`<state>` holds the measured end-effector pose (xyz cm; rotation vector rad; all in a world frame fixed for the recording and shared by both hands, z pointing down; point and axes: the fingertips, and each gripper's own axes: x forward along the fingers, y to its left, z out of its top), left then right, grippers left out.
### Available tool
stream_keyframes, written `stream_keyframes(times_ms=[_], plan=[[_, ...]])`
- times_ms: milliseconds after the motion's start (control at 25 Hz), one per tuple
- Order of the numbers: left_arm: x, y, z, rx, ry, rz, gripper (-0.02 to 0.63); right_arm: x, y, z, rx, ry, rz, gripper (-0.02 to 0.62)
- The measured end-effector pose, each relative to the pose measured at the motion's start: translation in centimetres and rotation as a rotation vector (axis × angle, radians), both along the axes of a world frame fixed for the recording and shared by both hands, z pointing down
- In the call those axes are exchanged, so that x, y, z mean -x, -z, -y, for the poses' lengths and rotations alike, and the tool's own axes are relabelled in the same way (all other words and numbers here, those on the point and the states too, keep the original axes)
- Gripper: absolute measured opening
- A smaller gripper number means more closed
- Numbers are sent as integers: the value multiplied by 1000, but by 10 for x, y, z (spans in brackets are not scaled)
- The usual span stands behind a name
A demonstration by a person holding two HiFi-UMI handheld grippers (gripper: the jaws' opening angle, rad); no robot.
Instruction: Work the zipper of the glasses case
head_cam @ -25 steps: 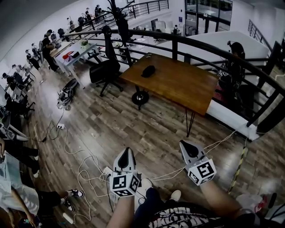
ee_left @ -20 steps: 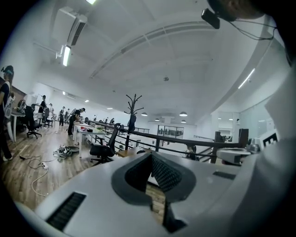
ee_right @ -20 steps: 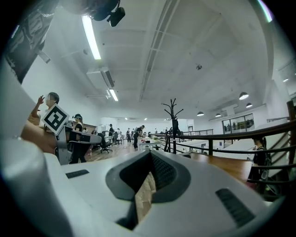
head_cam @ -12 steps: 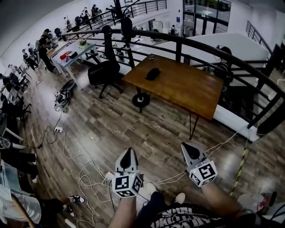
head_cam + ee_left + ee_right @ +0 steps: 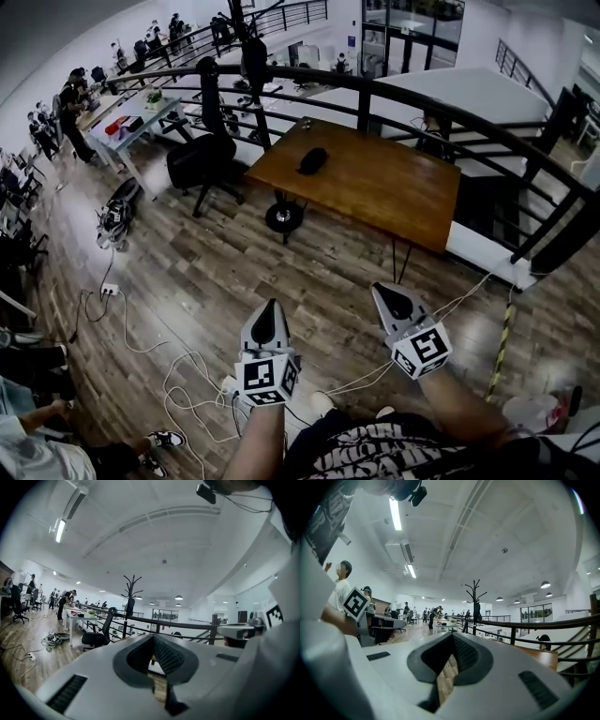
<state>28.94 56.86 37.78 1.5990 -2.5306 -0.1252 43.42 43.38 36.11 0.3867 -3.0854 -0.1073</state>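
Note:
A dark glasses case [image 5: 312,160] lies on the far left part of a wooden table [image 5: 375,187] ahead of me. My left gripper [image 5: 270,307] and right gripper [image 5: 379,290] are held level over the wood floor, well short of the table. Both are shut with nothing between their jaws. In the left gripper view the left gripper [image 5: 153,637] has its jaws together, and the railing lies beyond. The right gripper [image 5: 453,636] in its own view is also shut and holds nothing; the table [image 5: 539,656] shows at the right.
A black railing [image 5: 394,89] runs behind the table. An office chair [image 5: 202,159] and a round stool base [image 5: 283,217] stand left of the table. White cables [image 5: 178,366] trail over the floor near my feet. People work at desks [image 5: 127,117] far left.
Both grippers have moved forward toward the table, still shut. The table and case lie a little closer and lower in the head view.

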Motion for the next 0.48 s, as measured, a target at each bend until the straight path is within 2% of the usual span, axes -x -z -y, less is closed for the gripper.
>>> stream_keyframes(times_ms=[120,280,480], plan=[[15,4,2,-8,-18,0,5,13,7,-1,-6,-20,5,-9],[28,0,6,38,-47,25,5,26,7,-3,8,-45,-4,-9],[44,-9,5,23,-65,-33,5,35,9,-2,14,-72,-11,-9]])
